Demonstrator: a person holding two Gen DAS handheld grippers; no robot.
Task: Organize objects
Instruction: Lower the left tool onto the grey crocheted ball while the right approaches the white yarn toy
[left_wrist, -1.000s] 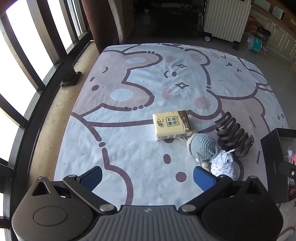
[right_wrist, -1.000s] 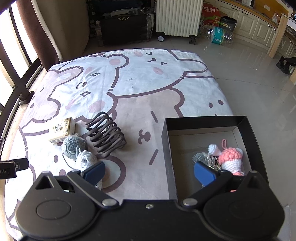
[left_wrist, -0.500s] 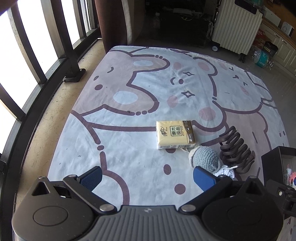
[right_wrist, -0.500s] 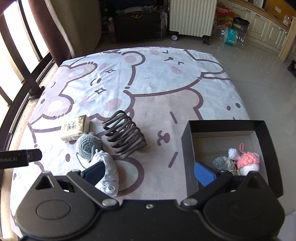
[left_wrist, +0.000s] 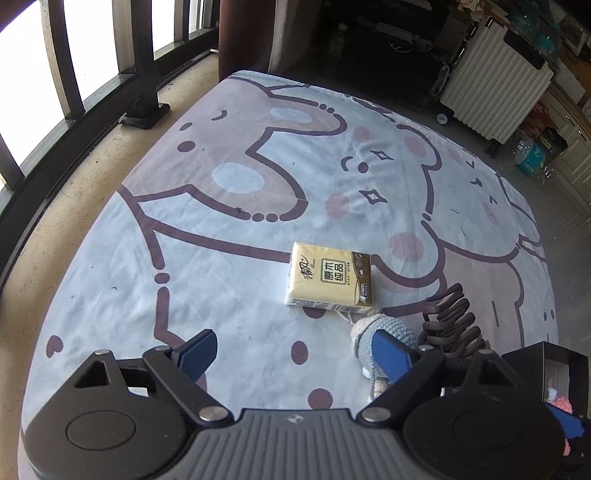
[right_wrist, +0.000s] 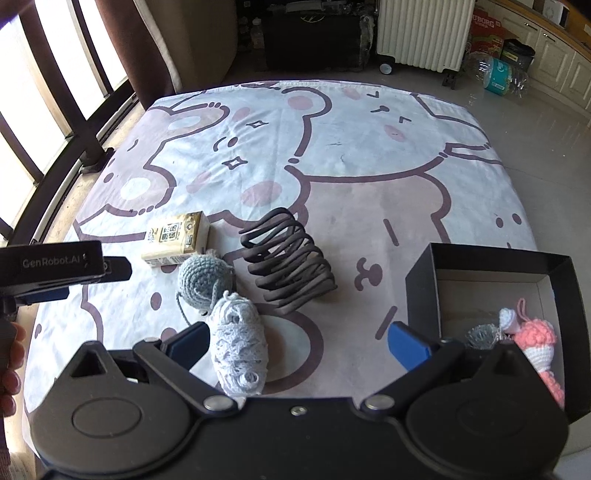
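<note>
- The left gripper (left_wrist: 291, 350) hangs over bare blanket with nothing between its jaws, which are closing; the tissue pack (left_wrist: 330, 278) lies ahead of it, flat on the cloth, apart from both fingers
- The right gripper (right_wrist: 295, 341) stands with its jaws wide apart and nothing clamped; the white crochet piece (right_wrist: 238, 349) lies just inside its left finger, whether touching I cannot tell
- The likely step is picking up the loose items for the black box (right_wrist: 480, 264), which already holds a pink crochet toy (right_wrist: 535, 339); best to straddle one item squarely and close on its middle, since the grey crochet ball (right_wrist: 203, 280), the white piece and the dark coil rack (right_wrist: 290, 258) crowd together and yarn may snag
- The surface is a soft cartoon-bear blanket (right_wrist: 369, 155) on the floor; beyond it a white radiator (right_wrist: 424, 33), window bars on the left, cabinets on the right
</note>
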